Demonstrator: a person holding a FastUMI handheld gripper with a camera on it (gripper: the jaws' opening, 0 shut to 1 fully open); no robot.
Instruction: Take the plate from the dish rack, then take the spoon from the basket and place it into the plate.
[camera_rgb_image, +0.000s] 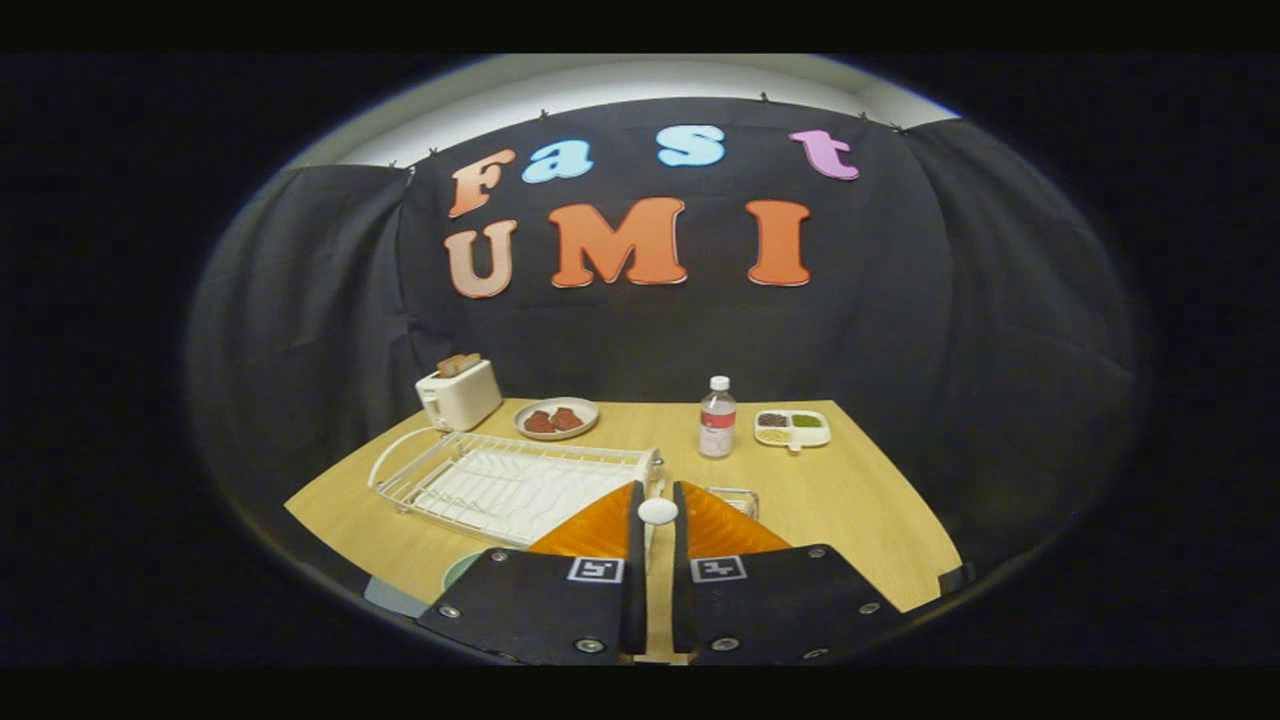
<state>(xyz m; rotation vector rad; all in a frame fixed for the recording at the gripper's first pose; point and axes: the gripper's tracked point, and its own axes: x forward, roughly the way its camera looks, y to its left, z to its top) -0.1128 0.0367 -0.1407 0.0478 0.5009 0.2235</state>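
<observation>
Pinching the white spoon (657, 511) by its round end, the tool (657, 520) risks letting it swivel or slip before reaching the green plate (462, 568) beside the dish rack (505, 482).

Dish rack (500, 484) sits at the table's (850, 500) left edge, toaster (459, 393) at the back-left corner behind it, plate of food (556, 418) beside that, bottle (717, 418) mid-back, divided tray (792, 428) toward the back-right corner.

Staged kitchen booth, black cloth wall (900, 300), toaster (458, 395), dish rack (500, 480)
</observation>
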